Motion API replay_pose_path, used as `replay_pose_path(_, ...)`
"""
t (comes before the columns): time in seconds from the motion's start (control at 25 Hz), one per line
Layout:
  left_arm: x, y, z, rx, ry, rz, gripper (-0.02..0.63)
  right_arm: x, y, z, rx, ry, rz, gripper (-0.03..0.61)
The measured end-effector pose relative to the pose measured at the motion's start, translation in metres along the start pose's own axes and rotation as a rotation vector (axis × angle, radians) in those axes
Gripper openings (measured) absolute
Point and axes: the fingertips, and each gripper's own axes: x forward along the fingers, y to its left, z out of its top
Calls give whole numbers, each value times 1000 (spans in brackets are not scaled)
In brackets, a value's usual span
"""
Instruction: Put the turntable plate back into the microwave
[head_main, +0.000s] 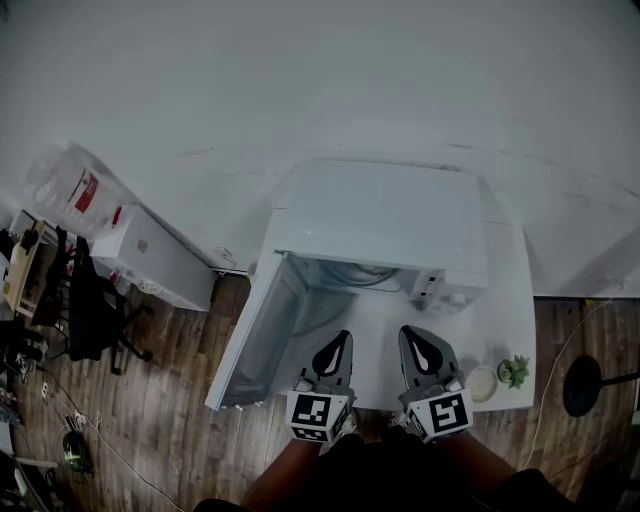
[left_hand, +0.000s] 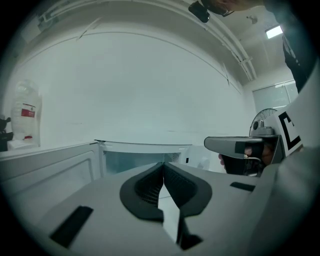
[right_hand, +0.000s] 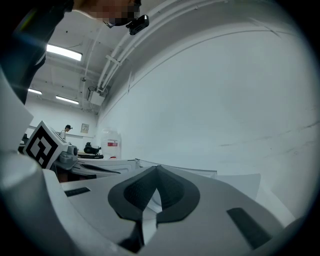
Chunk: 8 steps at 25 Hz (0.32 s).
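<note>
A white microwave (head_main: 385, 220) stands on a white table (head_main: 510, 300), its door (head_main: 255, 330) swung open to the left. Inside the cavity I make out a curved glassy edge (head_main: 350, 273), probably the turntable plate, but it is dim. Both grippers hover side by side in front of the opening, pointing into it. My left gripper (head_main: 340, 338) is shut with nothing in it; in the left gripper view its tips (left_hand: 163, 165) meet before the cavity (left_hand: 135, 159). My right gripper (head_main: 410, 333) is also shut and empty, its tips (right_hand: 157, 169) touching.
A small potted plant (head_main: 515, 372) and a little white dish (head_main: 482, 383) sit on the table's front right corner. On the floor to the left are a black office chair (head_main: 95, 315), a white cabinet (head_main: 150, 255) and a water bottle (head_main: 65, 185). A black round stand (head_main: 582, 385) is at the right.
</note>
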Motion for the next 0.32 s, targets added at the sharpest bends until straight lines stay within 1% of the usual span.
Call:
replay_pose_path(0.08,1,-1,-2,-10,6,0,20,1,0,-2,-1,7,2,18)
replay_pose_path(0.32,2,-9,0,2,3,-20,20,2,2,-2,-7,14,6,18)
